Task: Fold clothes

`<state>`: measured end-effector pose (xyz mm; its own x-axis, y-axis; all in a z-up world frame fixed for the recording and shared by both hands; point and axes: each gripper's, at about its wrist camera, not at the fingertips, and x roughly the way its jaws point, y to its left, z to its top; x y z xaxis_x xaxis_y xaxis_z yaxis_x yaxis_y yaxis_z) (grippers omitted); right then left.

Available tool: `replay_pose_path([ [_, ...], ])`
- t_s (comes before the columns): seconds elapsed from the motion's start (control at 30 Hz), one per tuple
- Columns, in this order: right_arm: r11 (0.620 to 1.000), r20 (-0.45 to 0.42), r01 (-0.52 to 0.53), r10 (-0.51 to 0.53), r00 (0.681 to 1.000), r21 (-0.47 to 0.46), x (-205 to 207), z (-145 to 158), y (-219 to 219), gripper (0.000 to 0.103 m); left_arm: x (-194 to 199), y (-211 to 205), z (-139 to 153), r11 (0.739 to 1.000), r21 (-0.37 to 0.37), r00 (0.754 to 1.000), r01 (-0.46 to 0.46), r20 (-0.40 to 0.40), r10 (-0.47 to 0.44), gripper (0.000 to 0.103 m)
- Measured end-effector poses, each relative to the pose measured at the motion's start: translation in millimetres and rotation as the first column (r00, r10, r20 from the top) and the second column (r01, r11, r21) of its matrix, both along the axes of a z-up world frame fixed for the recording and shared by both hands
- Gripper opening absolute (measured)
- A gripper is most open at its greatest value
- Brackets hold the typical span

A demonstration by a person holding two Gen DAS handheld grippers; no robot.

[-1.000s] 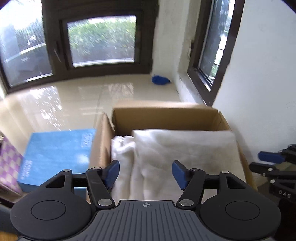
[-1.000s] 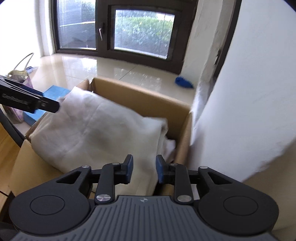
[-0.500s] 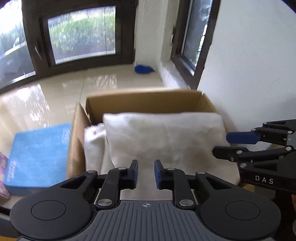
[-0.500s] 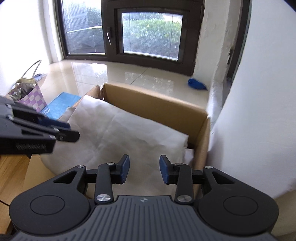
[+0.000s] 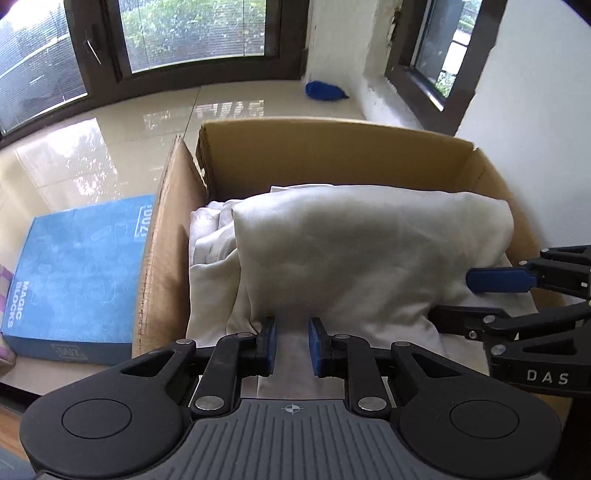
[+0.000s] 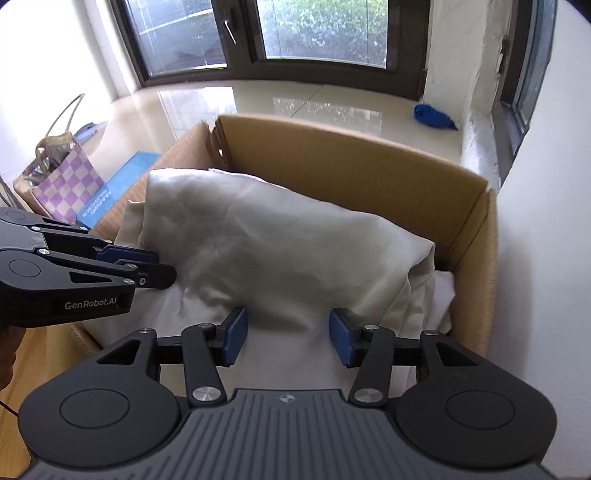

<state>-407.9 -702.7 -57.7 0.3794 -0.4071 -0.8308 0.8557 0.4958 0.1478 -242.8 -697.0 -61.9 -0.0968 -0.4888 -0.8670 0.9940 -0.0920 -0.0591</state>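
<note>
Glossy cream floor [image 5: 110,147] below dark-framed windows [image 6: 325,33].

Both tools came down closer to the cardboard box [image 5: 332,155], which now looks bigger in both views. The left hand-held gripper [image 5: 291,343] was wide a second ago; now its jaws are narrow, with a fold of the cream cloth [image 5: 369,251] between them at the box's near edge. The right hand-held gripper [image 6: 286,338] was nearly closed before; its jaws are opening now, and the cloth lies between them. The cloth sank lower into the box, with its top more rounded. In the left view, the right tool reaches further over the box's right side.
</note>
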Motion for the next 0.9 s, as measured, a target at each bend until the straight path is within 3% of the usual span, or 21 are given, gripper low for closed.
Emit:
replay_pose_path([
  [0.33,0.999,0.016,0.027,-0.028,0.999,0.043,0.5,-19.7,-24.9,0.064,-5.9,-11.3,-7.1,1.000,0.001,1.000,0.018,0.024,-0.018,0.022],
  [0.6,1.000,-0.003,0.009,-0.009,1.000,-0.008,1.3,8.8,-13.4,0.065,-3.0,2.0,19.1,0.999,-0.034,1.000,-0.013,-0.016,0.012,0.053],
  [0.67,1.000,0.004,0.012,-0.012,1.000,-0.024,-1.8,18.5,-6.7,0.070,-1.5,8.9,30.4,0.998,-0.052,0.999,-0.022,-0.028,0.021,0.064],
  [0.9,0.996,0.029,0.049,-0.048,0.998,-0.068,-19.0,52.4,24.4,0.084,-2.2,36.1,65.5,0.993,-0.108,0.997,-0.054,-0.063,0.048,0.085],
])
